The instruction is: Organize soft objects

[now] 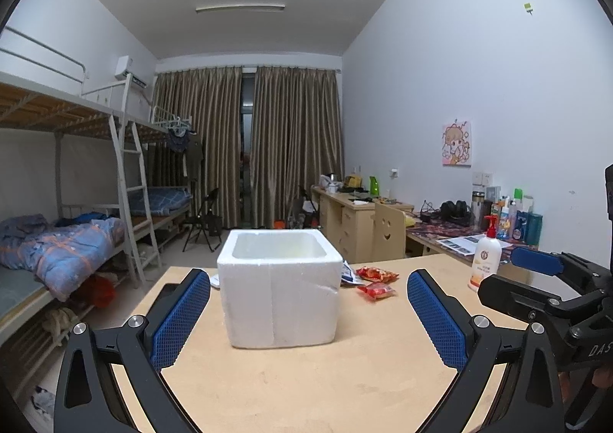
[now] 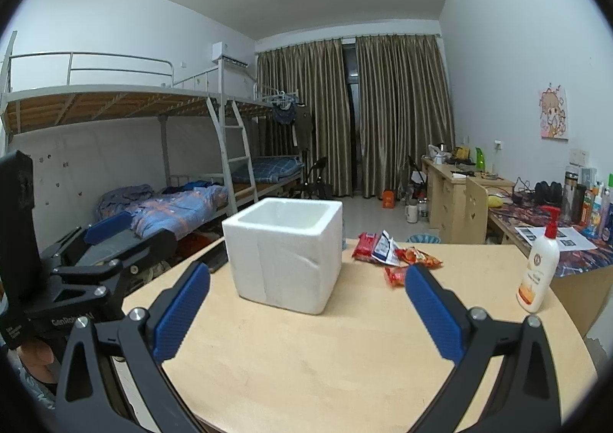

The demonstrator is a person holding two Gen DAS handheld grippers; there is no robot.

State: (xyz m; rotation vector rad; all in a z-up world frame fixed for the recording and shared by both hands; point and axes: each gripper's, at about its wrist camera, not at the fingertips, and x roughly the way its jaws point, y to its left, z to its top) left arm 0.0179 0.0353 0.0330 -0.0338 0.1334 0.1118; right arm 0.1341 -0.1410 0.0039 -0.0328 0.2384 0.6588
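Gaping empty, each hand-held gripper (image 1: 308,291)

Open white foam box (image 1: 281,291), red snack packets (image 2: 412,257) beside it

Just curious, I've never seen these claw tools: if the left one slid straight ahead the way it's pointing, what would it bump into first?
Most likely the white foam box: it sits dead ahead of the open left gripper, on the wooden table. Depth is hard to judge through the fisheye.
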